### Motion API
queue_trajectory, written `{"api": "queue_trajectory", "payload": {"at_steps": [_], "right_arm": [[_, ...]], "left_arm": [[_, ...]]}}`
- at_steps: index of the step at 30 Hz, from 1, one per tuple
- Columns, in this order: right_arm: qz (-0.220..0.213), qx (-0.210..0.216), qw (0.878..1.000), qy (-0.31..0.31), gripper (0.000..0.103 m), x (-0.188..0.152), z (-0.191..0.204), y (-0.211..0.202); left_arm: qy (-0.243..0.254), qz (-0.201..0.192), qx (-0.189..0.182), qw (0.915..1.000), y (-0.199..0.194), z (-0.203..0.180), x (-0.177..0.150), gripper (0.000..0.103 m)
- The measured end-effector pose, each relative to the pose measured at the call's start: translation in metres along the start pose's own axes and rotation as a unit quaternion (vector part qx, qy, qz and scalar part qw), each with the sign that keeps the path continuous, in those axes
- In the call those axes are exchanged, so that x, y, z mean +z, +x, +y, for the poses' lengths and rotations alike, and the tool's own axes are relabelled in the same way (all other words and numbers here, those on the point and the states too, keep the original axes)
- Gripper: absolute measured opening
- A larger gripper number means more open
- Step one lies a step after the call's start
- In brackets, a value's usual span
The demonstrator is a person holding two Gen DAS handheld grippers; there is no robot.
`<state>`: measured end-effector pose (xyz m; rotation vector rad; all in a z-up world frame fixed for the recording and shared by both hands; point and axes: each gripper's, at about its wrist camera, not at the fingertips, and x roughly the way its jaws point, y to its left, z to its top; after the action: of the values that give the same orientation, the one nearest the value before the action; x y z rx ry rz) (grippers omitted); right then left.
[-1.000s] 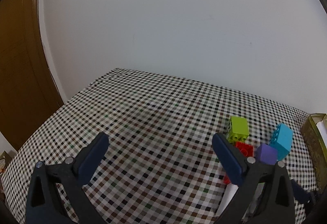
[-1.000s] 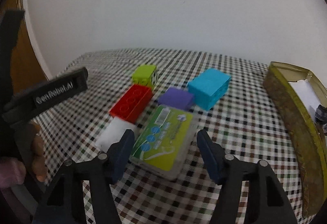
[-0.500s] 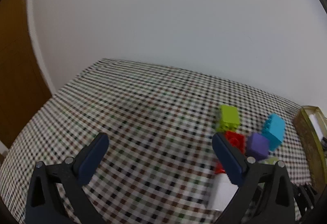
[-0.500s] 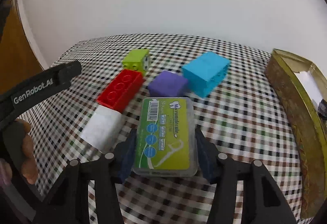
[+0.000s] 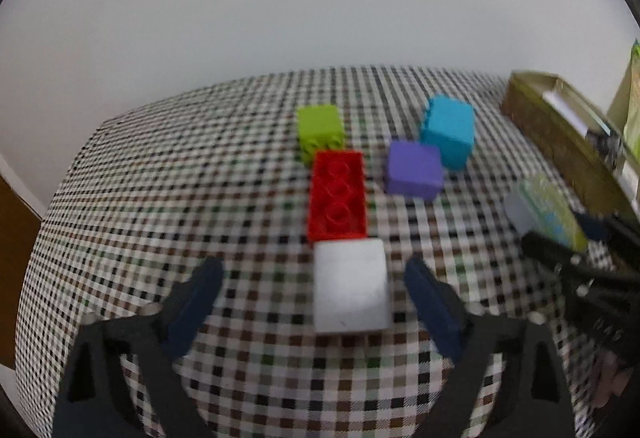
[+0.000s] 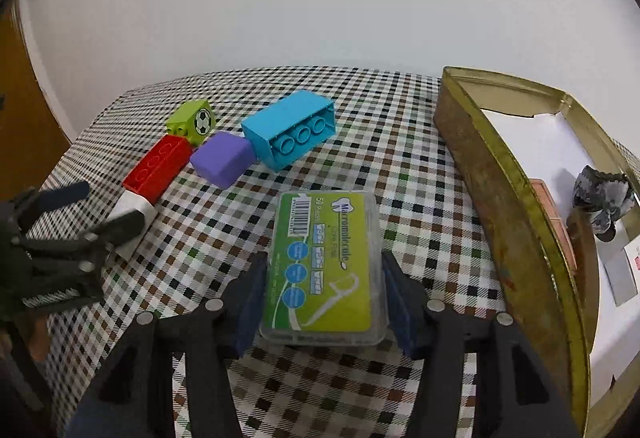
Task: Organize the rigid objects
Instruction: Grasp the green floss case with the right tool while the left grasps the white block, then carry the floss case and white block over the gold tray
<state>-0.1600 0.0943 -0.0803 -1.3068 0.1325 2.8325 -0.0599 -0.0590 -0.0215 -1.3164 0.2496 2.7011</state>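
The right gripper [image 6: 322, 302] is clamped on a clear floss-pick box [image 6: 325, 266] with a green and yellow label, both blue pads pressed flat against its long sides. The left gripper [image 5: 314, 296] has a white block [image 5: 350, 284] between its fingers; its jaws have just been closing, yet a gap shows on each side of the block, so nothing is gripped there. That view is blurred, so a light touch on the near right pad cannot be ruled out.

The white block lies on the checked tablecloth [image 6: 400, 142], end to end against a red brick [image 5: 338, 196]. Beyond the red brick sits a lime green brick [image 6: 192, 122] with a football printed on one face. Just beside the red brick is a purple block [image 6: 223, 158], and a blue brick [image 6: 290, 128] lies on its side touching the purple one, studs facing the camera.

To the right stands an open gold tin [image 6: 480, 166], holding white paper and a crumpled grey wrapper [image 6: 602, 196]
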Motion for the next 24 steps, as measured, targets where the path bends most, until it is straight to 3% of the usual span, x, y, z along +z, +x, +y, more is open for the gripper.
{"api": "queue_trajectory", "payload": {"at_steps": [3, 6, 8, 16, 20, 24], "right_arm": [[0.001, -0.001, 1.0, -0.009, 0.057, -0.002, 0.004, 0.001], [0.002, 0.001, 1.0, -0.008, 0.057, -0.002, 0.003, 0.002], [0.002, 0.003, 1.0, -0.005, 0.057, -0.003, 0.003, 0.002], [0.0, 0.002, 1.0, -0.012, 0.057, -0.012, 0.01, -0.002], [-0.036, 0.014, 0.999, -0.001, 0.057, -0.012, 0.008, -0.018], [-0.083, 0.042, 0.995, 0.017, 0.057, -0.009, 0.004, -0.039]], "left_arm": [[0.001, 0.007, 0.009, 0.9999, 0.007, -0.002, -0.001, 0.071], [-0.002, 0.008, -0.017, 0.9998, 0.005, -0.004, -0.005, 0.058], [0.0, 0.009, -0.043, 0.999, 0.003, -0.001, -0.008, 0.037], [-0.013, 0.007, -0.067, 0.9976, -0.003, 0.003, -0.011, 0.037], [-0.043, -0.004, -0.133, 0.9902, -0.018, 0.015, -0.014, 0.037], [-0.051, -0.028, -0.162, 0.985, -0.029, 0.019, -0.013, 0.037]]}}
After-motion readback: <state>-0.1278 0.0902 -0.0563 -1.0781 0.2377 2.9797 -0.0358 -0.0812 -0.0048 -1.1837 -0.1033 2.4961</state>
